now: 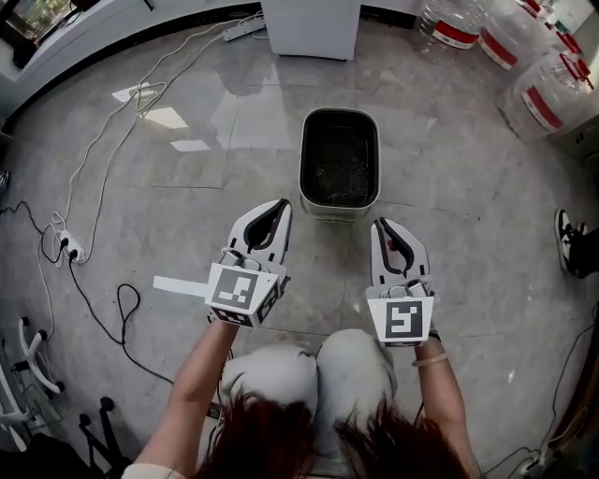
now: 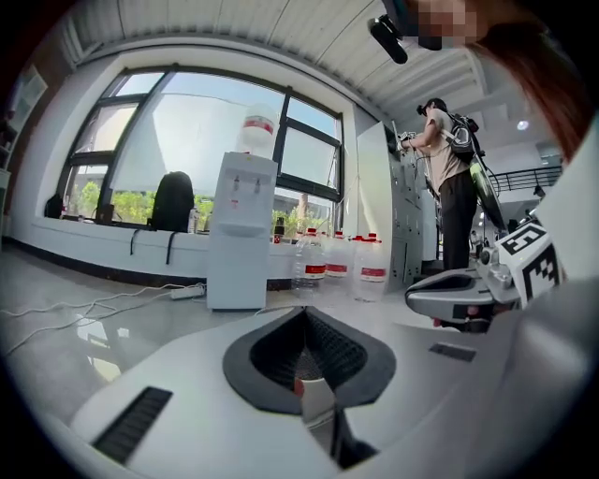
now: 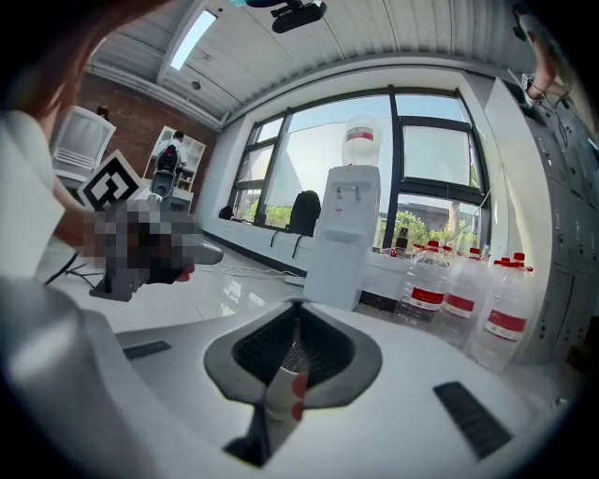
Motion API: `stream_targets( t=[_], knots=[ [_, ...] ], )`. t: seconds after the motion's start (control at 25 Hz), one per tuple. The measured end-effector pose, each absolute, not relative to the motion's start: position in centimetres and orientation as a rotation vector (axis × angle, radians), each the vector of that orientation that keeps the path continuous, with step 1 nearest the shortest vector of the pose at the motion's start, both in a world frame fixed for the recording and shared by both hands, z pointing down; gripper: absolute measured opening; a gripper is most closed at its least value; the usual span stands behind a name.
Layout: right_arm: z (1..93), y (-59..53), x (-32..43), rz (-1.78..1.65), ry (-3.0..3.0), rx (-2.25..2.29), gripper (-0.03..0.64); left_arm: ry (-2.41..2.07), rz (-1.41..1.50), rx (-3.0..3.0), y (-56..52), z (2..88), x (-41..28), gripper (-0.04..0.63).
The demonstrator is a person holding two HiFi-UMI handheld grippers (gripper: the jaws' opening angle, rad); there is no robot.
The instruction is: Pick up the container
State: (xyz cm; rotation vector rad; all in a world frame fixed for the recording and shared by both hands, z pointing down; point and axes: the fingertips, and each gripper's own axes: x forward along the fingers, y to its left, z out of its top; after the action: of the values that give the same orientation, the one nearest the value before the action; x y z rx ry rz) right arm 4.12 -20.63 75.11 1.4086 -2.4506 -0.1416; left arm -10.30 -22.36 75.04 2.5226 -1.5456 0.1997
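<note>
The container is a rounded rectangular bin with a light rim and a dark inside, standing on the grey floor ahead of me. My left gripper hangs just short of its near left corner, jaws together and empty. On the other side, my right gripper sits by the near right corner, also shut with nothing in it. Neither touches the bin. In the left gripper view the left gripper points level across the room, with the right gripper beside it. The right gripper looks the same way in its own view. Both gripper views miss the container.
A white water dispenser stands behind the bin, with large water bottles at the back right. Cables and a power strip run along the left floor. A shoe shows at the right edge. A person stands by lockers.
</note>
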Motion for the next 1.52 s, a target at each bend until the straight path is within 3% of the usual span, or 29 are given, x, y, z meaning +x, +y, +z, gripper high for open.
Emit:
stream_targets(
  t=[0.76, 0.88, 1.52],
  knots=[
    [89.6, -22.4, 3.9, -0.001, -2.364, 1.313, 0.031, -1.486, 0.327, 2.451, -23.4, 90.1, -9.2, 0.021],
    [91.6, -22.3, 3.8, 0.052, -2.35, 1.29, 0.107, -1.453, 0.345, 2.443, -23.5, 91.8, -8.8, 0.055],
    [100.8, -22.7, 4.3, 0.3, -2.233, 1.185, 0.181, -1.277, 0.528, 2.394, -22.5, 102.0, -7.0, 0.178]
  ],
)
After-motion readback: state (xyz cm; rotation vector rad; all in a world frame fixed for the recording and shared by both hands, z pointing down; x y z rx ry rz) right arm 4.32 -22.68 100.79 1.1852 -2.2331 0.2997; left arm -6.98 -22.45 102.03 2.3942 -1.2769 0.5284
